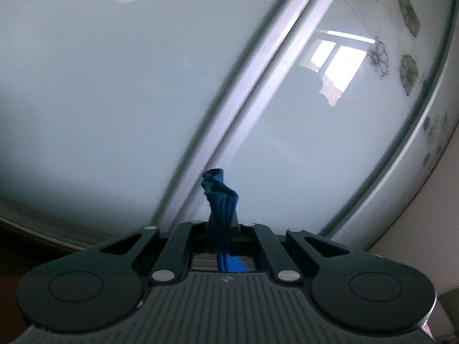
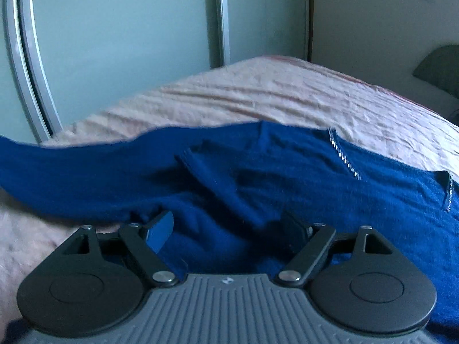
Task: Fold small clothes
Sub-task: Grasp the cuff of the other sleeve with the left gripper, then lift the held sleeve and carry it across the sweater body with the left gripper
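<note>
The bed [image 2: 287,94] is covered by a pale creased sheet, across which the blue sweater [image 2: 287,177] is spread, near the sliding doors [image 2: 114,28]. The left gripper [image 1: 219,226] is clamped on a twisted blue cuff [image 1: 219,200], raised before the doors. The right gripper [image 2: 229,226] is held with jaws apart, knit between but not pinched. The lifted cuff should be carried across smoothly and laid flat; slack should be avoided.

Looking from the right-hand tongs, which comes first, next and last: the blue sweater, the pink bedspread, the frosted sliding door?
1. Blue sweater, directly under the right tongs.
2. Pink bedspread, beyond the sweater.
3. Frosted sliding door, behind the bed, upper left.
</note>
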A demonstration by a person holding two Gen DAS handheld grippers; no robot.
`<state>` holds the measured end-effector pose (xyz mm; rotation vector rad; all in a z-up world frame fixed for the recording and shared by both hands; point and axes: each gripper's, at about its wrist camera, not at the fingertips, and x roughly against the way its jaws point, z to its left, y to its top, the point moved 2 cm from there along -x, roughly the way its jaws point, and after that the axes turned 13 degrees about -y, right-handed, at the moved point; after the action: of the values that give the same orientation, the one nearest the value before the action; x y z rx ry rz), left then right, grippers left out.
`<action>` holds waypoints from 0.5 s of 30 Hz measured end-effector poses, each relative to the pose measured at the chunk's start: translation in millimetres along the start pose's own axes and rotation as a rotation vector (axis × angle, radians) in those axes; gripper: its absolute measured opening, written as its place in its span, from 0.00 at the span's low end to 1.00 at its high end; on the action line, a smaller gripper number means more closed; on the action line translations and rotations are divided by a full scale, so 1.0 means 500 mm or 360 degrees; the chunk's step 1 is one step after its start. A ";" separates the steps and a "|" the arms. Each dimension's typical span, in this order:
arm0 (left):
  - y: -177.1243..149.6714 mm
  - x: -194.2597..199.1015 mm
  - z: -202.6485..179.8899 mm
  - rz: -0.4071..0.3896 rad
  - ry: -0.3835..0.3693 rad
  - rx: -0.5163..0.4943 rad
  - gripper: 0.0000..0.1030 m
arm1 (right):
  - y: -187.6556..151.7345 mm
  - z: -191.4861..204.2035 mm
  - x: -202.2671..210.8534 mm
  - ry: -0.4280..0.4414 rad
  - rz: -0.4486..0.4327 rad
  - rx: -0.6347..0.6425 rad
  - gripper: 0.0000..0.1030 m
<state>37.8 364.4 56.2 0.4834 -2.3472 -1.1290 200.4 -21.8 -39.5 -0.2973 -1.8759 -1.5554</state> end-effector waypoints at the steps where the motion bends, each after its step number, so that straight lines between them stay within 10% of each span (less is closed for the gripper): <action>1: -0.002 -0.002 -0.015 0.0017 -0.0031 -0.0027 0.03 | 0.004 -0.007 0.012 0.0026 -0.0033 -0.0041 0.80; 5: -0.023 -0.009 -0.109 0.0080 -0.0211 -0.0165 0.03 | 0.017 -0.042 0.040 0.0069 -0.0082 -0.0150 0.80; 9: -0.053 0.002 -0.199 0.0123 -0.0381 -0.0235 0.03 | 0.004 -0.055 -0.005 0.0060 0.0162 -0.0160 0.80; 15: -0.138 0.019 -0.343 0.0267 -0.0668 -0.0418 0.03 | 0.004 -0.102 0.058 0.0026 0.0011 -0.0239 0.81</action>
<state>133.8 211.4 96.4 -0.0520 -2.4679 -1.5458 197.7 -75.7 -16.7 -0.3564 -1.7469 -1.6925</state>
